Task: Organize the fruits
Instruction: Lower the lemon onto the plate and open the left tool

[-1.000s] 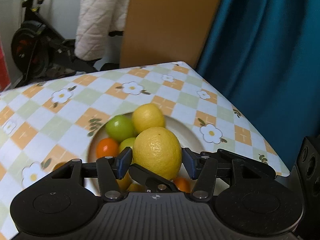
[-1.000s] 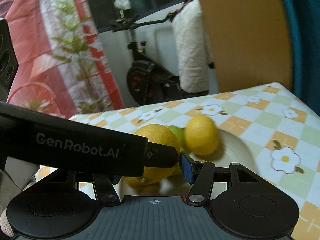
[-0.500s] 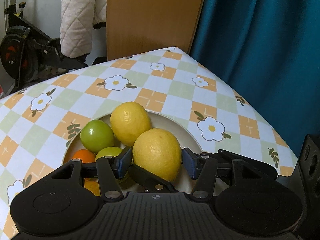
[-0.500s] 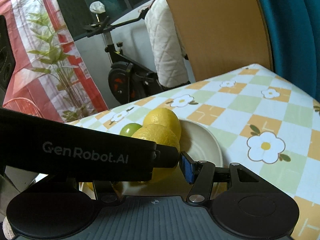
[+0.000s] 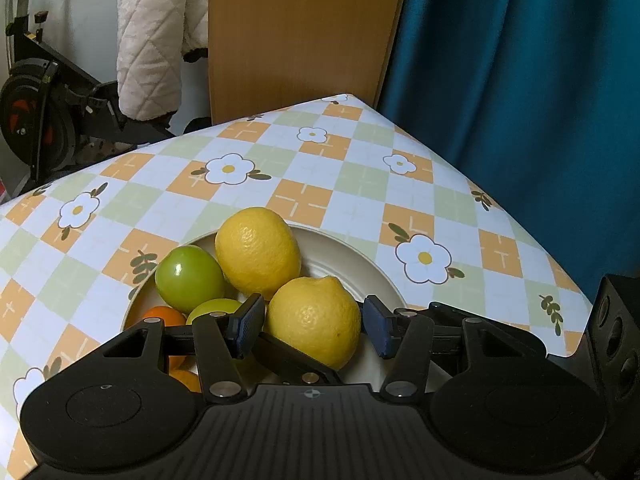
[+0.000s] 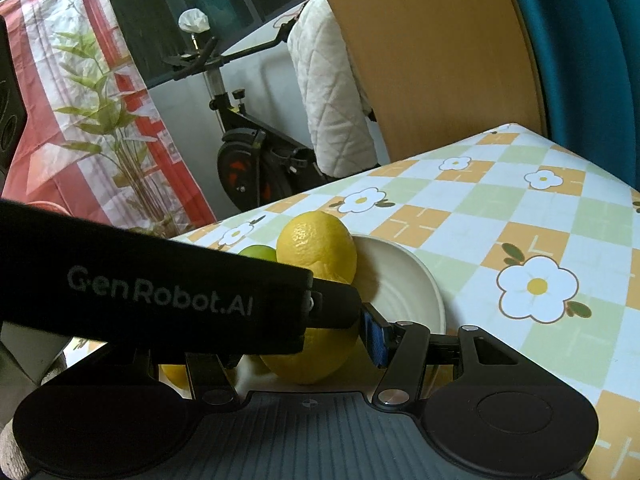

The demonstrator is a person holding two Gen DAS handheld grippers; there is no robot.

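A cream plate point(image 5: 352, 256) on the checked tablecloth holds a second lemon point(image 5: 258, 252), a green fruit point(image 5: 188, 278), another green fruit and orange fruits at its left edge. My left gripper point(image 5: 310, 326) is open around a yellow lemon point(image 5: 314, 326) that rests in the plate; small gaps show between the blue pads and the lemon. In the right wrist view the left gripper's black body point(image 6: 160, 296) crosses the front and hides my right gripper's left finger. The right gripper's blue right pad point(image 6: 374, 338) stands beside that lemon point(image 6: 312, 356); the plate rim point(image 6: 420, 280) shows behind.
The table's corner point(image 5: 348, 98) lies beyond the plate, with a wooden panel point(image 5: 300, 32) and a teal curtain point(image 5: 520, 80) behind it. An exercise bike point(image 5: 44, 92) with a quilted white cloth stands off the table's left.
My left gripper carried the lemon down over the plate, then its jaws opened and let the lemon rest in the plate. Both views shifted slightly.
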